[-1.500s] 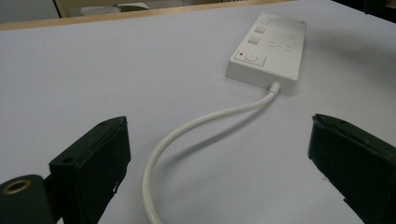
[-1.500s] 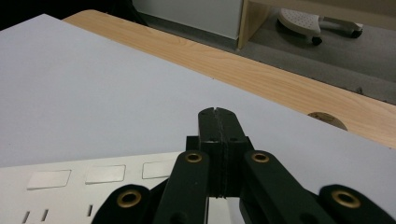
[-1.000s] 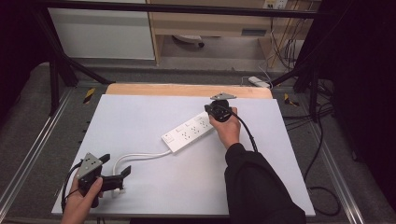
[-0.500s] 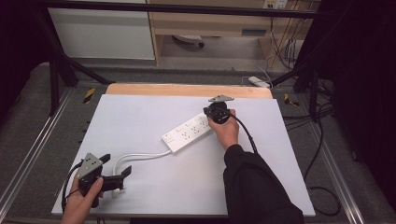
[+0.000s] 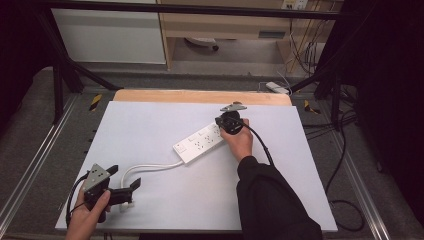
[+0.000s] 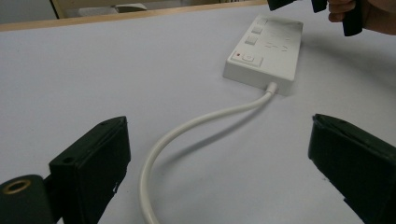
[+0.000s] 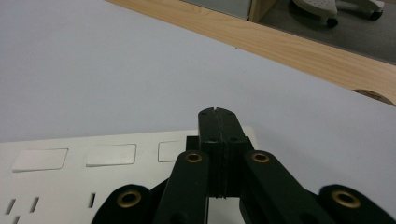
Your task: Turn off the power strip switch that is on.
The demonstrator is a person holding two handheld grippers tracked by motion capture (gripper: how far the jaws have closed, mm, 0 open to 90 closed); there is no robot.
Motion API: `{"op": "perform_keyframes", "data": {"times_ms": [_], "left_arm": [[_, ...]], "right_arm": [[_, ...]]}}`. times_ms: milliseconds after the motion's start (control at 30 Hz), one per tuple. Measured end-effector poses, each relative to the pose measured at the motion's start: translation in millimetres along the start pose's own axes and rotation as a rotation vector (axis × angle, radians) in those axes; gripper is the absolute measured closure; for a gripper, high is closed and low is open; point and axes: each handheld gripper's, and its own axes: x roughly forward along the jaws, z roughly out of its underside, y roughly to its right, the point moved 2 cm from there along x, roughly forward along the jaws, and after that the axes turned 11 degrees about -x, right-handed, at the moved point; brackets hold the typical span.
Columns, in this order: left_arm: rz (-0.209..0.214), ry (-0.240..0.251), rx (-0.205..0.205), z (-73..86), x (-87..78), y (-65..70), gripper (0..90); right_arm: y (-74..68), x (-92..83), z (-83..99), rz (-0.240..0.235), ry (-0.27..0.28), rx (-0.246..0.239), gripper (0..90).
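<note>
A white power strip [image 5: 199, 143] lies slantwise in the middle of the white table top [image 5: 150, 125], with a small red light by its switch [image 6: 247, 58]. Its white cable [image 5: 150, 165] curves off toward the front left. My right gripper [image 5: 223, 125] hovers over the strip's far end [image 7: 70, 186]; its jaws [image 7: 218, 117] are pressed together with nothing between them. My left gripper [image 5: 125, 176] rests near the front left corner, open wide. The cable [image 6: 187, 128] runs between its two jaws and touches neither.
A wooden strip [image 5: 200, 96] borders the table's far edge. Metal rails [image 5: 30, 165] run along both sides. Black cables [image 5: 345, 150] and a second white power strip [image 5: 276, 87] lie on the floor to the right and behind.
</note>
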Motion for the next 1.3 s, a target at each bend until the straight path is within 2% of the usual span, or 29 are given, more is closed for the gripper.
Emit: {"op": "perform_keyframes", "data": {"times_ms": [867, 1300], "left_arm": [[0.002, -0.003, 0.003, 0.2, 0.1, 0.6, 5.8], [0.0, -0.007, 0.012, 0.3, 0.4, 0.8, 5.8]], "right_arm": [[-4.3, 10.7, 2.8, -0.012, -0.009, 0.023, 90.0], [-5.8, 12.6, 3.6, -0.011, -0.013, 0.02, 90.0]]}}
